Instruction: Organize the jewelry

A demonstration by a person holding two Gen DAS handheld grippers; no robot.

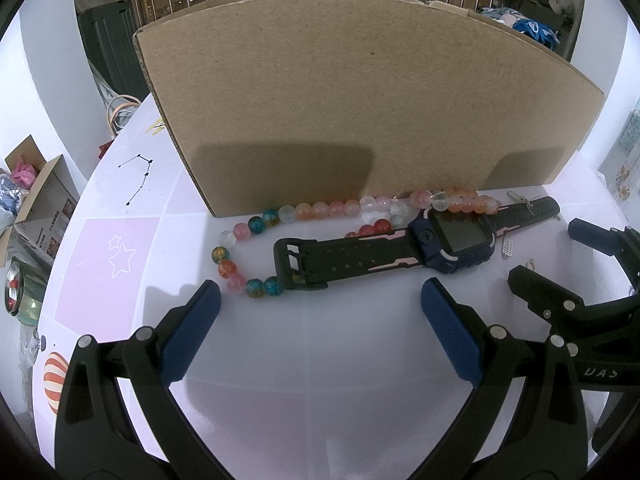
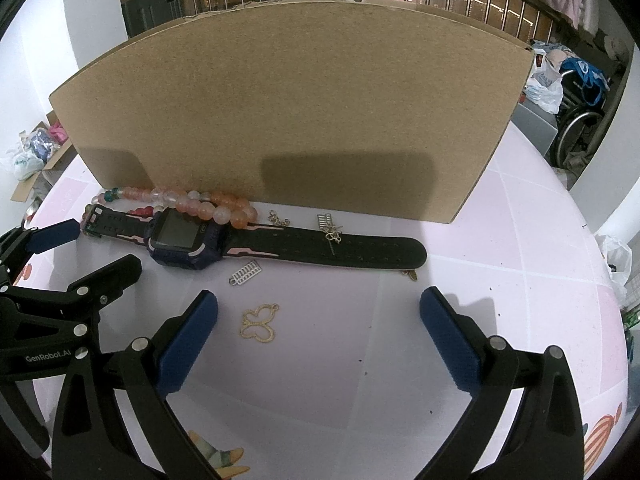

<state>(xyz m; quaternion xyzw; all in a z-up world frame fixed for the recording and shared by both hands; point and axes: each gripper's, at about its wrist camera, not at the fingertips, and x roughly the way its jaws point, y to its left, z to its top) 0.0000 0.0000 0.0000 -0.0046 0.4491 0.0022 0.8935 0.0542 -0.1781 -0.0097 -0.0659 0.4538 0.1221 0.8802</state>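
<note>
on the pale tabletop (image 1: 312,344), a tall cardboard box (image 1: 360,100) is stood across the middle, and the jewelry is laid along the foot of its near wall. a bead necklace (image 1: 320,210) of pink, orange, clear and teal-and-yellow beads is seen touching the base of the box; it curves round toward the left gripper, and its far part is draped over a dark smartwatch (image 1: 452,240). the smartwatch is laid flat with its straps stretched out parallel to the box, its buckle end lying just beside the teal beads. in the right wrist view a gold butterfly pendant (image 2: 259,323) is found lying flat on the tabletop between the right gripper's blue pads, nearer the left one and touched by neither. a small silver comb-shaped charm (image 2: 246,273) is placed just in front of the watch body, a second silver charm (image 2: 325,222) rests at the strap's far edge, a knotted gold piece (image 2: 333,236) lies on the strap, and a thin gold chain bit (image 2: 278,219) lies between the strap and the box. the left gripper (image 1: 320,308) is held wide apart above the tabletop, nothing between its pads. the right gripper (image 2: 319,312) is likewise spread wide and grips nothing.
</note>
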